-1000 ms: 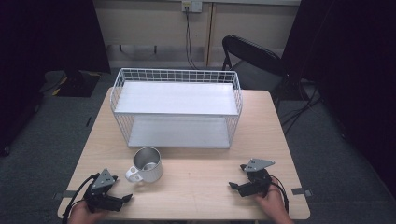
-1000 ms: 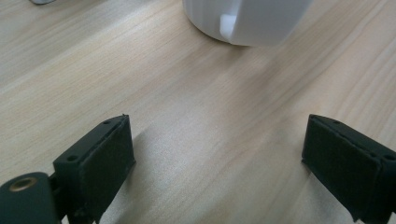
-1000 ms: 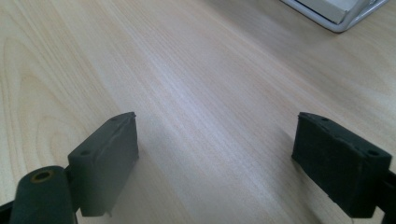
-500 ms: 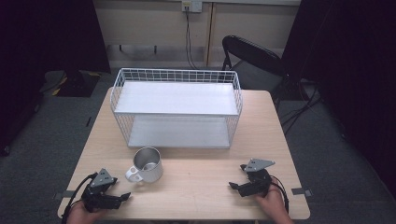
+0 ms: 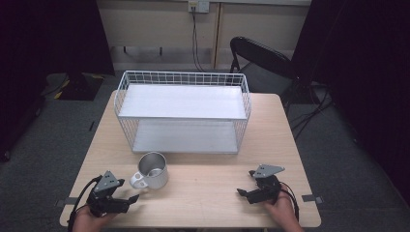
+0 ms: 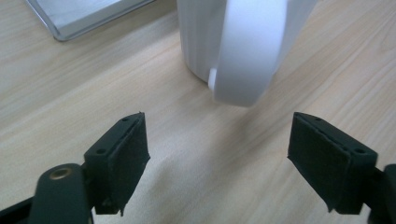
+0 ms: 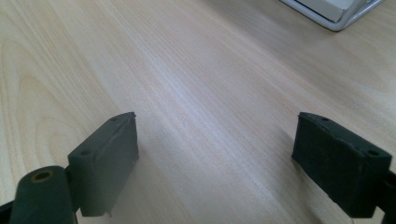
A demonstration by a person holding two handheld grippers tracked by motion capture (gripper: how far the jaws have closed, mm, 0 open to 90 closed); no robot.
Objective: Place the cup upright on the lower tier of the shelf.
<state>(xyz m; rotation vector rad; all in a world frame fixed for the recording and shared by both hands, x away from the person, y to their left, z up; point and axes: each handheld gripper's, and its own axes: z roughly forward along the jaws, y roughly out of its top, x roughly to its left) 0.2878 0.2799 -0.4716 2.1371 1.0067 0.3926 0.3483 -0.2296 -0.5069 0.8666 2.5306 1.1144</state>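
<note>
A metal mug (image 5: 153,170) stands upright on the wooden table (image 5: 203,198), in front of the rack, with its white handle (image 5: 138,180) turned toward the near left. My left gripper (image 5: 130,193) lies low on the table just short of that handle. In the left gripper view the mug (image 6: 243,46) stands ahead of my left gripper (image 6: 217,154). Its jaws have just been closing a little, but they are still open with only bare wood between them. My right gripper (image 5: 245,182) rests at the near right. The right gripper (image 7: 217,158) is open over bare table.
A white wire rack (image 5: 183,101) with two shelves stands across the middle of the table behind the mug. Its base corner shows in both gripper views (image 6: 84,18) (image 7: 336,11). A black chair (image 5: 261,63) stands behind the table at the far right.
The left gripper has shifted slightly by the mug's handle. The mug and the right gripper have stayed in place.
</note>
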